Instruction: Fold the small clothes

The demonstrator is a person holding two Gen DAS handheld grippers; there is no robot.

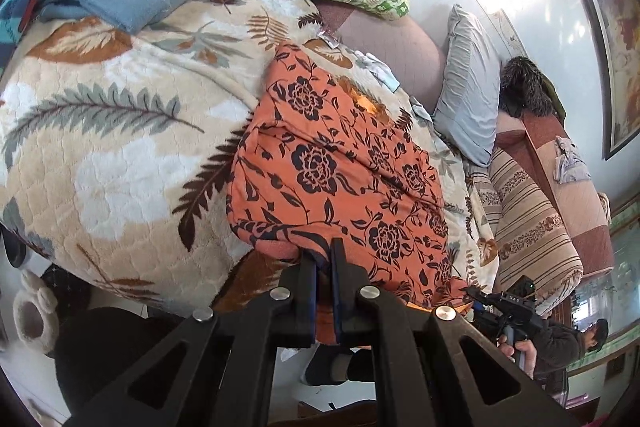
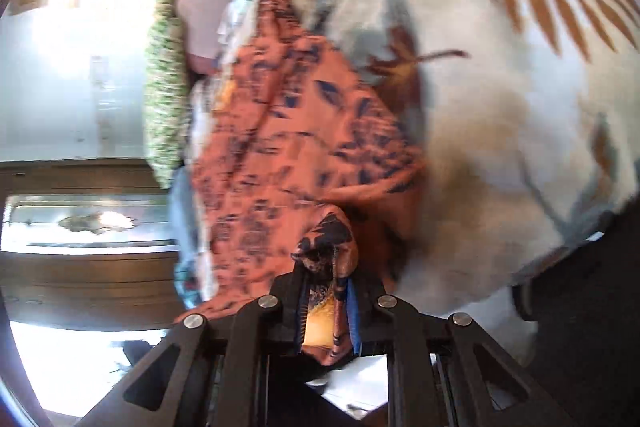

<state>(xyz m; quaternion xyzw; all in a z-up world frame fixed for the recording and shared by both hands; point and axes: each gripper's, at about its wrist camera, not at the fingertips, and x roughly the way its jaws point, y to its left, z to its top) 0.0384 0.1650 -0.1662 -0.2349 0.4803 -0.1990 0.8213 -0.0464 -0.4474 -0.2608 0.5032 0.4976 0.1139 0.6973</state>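
Both corners pinched, fold not yet made.

Left wrist view: my left gripper (image 1: 325,259) is clamped tight on the near hem of the orange floral garment (image 1: 340,163), which lies spread across the leaf-print blanket (image 1: 104,131) on the bed, its far end up toward the grey pillow (image 1: 468,87). It looks laid out more or less flat, a few ridges, no crisp crease that I can see. My right hand (image 1: 516,347) shows at the lower right, holding its tool. Right wrist view, and it's blurry: my right gripper (image 2: 326,267) has its pads pressed on a bunched corner of the same garment, cloth bulging out past the tips. So I'd call this early: grips set, the folding over and squaring up all to come.
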